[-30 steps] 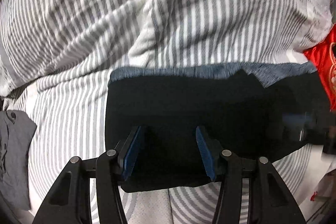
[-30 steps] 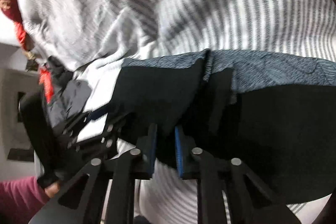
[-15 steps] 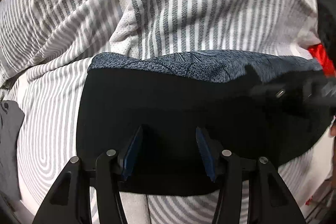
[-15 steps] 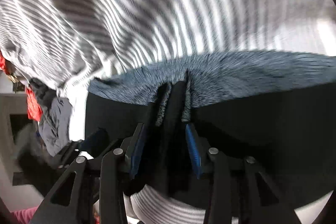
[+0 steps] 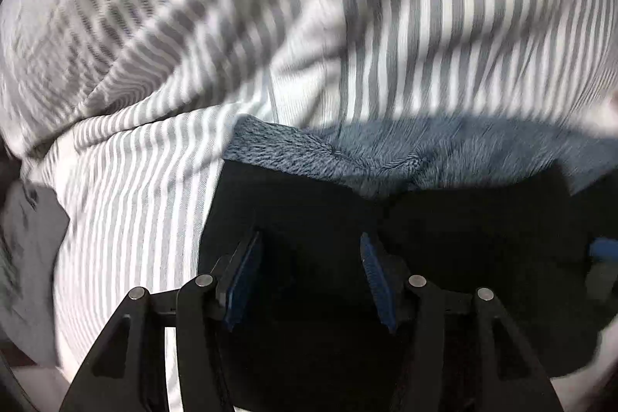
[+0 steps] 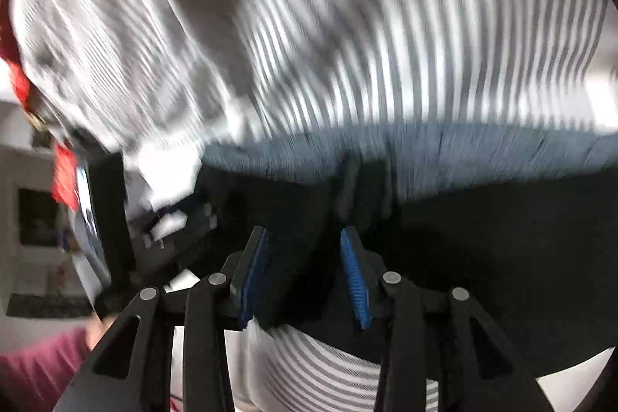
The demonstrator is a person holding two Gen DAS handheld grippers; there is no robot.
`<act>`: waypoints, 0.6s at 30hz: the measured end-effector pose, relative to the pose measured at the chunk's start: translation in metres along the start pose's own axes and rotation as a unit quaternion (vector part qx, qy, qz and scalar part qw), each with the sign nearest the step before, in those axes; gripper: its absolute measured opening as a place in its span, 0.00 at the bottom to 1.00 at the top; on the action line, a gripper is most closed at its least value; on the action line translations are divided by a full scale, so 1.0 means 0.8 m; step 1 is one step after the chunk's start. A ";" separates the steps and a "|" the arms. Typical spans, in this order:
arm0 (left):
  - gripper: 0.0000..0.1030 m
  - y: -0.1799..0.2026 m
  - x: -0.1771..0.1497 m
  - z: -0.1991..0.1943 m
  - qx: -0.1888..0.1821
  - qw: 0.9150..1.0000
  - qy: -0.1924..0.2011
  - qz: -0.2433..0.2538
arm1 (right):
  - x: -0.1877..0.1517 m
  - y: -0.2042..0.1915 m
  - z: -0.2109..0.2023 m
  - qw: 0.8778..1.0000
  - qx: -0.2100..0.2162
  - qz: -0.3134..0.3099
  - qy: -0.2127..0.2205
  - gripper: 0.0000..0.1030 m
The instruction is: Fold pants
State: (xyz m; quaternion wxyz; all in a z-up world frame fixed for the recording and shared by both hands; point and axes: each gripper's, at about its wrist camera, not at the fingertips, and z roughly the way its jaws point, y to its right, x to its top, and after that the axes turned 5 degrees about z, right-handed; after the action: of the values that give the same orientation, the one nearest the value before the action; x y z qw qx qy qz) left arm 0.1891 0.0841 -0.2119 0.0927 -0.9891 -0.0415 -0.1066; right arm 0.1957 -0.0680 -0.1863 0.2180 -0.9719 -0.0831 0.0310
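While pants lie folded, lower centre on striped bedding, left gripper jaws part-open, empty; right gripper jaws just opened, fabric loose between. Further folding likely remains.

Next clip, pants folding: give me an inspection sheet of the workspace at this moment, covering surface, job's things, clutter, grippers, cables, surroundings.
Surface: striped bedding, grey and white, rumpled.
Job's things: black pants lying on the bedding, blue-grey waistband on the far edge; frames blurred.
Clutter: grey garment at the left edge in the left wrist view; red cloth at the left in the right wrist view.
Grippers: left gripper open over the pants; right gripper open, jaws have just been opening, a dark fold of the pants between them but not pinched.
Cables: nothing seen.
Surroundings: magenta sleeve low left in the right wrist view; beyond it too blurred to tell.
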 end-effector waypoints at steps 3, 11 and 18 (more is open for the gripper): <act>0.54 0.023 -0.003 -0.015 0.043 0.998 0.021 0.051 | -0.002 0.017 -0.009 0.998 0.036 0.039 0.024 0.41; 0.54 0.015 -0.027 -0.105 -0.061 0.997 0.055 -0.012 | -0.083 0.076 -0.103 0.984 0.077 0.134 0.087 0.48; 0.54 0.066 -0.102 -0.159 -0.149 0.986 0.077 0.018 | -0.187 0.145 -0.157 0.970 0.053 0.203 0.122 0.48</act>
State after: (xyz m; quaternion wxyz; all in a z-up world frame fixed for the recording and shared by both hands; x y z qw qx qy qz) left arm 0.0889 0.0026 -0.1166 -0.0508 -0.9813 -0.0001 -0.1857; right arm 0.0776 -0.2503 -0.1187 0.2667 -0.9520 0.1448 -0.0403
